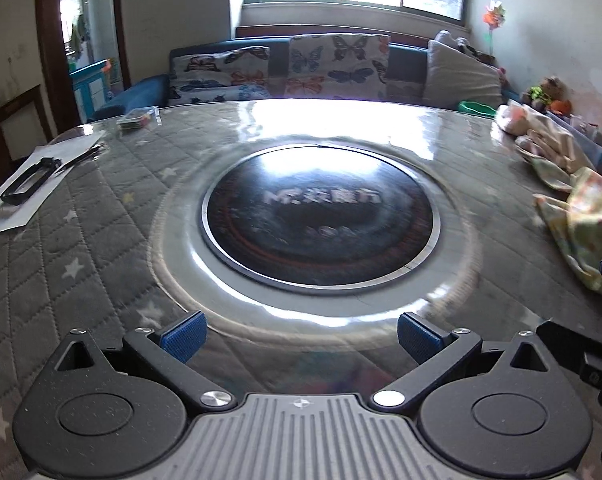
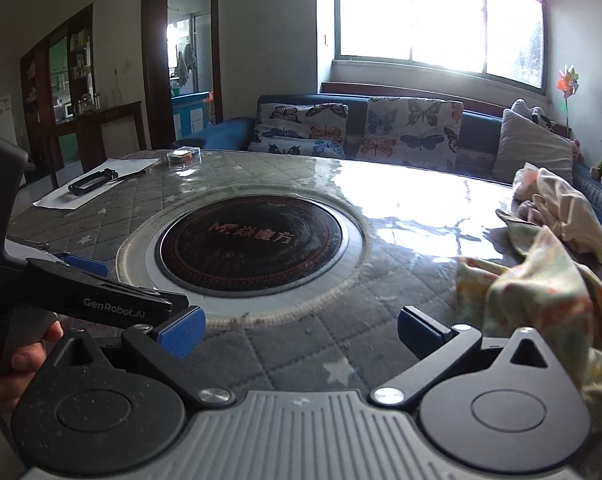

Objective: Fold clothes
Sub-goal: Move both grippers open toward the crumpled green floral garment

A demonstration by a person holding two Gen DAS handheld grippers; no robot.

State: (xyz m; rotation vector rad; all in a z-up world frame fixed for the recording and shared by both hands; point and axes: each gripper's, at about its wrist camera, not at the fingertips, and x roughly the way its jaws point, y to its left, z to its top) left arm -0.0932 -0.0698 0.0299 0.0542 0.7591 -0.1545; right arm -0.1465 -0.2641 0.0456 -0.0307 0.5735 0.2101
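Note:
A pile of crumpled clothes lies at the table's right edge: a pale yellow-green patterned garment [image 1: 585,220] [image 2: 541,276] in front and a cream garment [image 1: 549,136] [image 2: 565,204] behind it. My left gripper [image 1: 301,338] is open and empty, low over the table's near side in front of the round cooktop. My right gripper [image 2: 301,336] is open and empty, with the patterned garment just right of its right finger. The left gripper also shows in the right wrist view [image 2: 85,264] at the left, held in a hand.
The round table [image 1: 101,216] has a quilted grey star cover under clear film and a black round cooktop [image 1: 321,216] [image 2: 253,242] in the middle. A white sheet with a black frame [image 1: 29,180] [image 2: 93,182] lies at the far left. A small clear box [image 2: 184,156] stands behind it. A sofa with butterfly cushions [image 2: 361,128] stands beyond the table.

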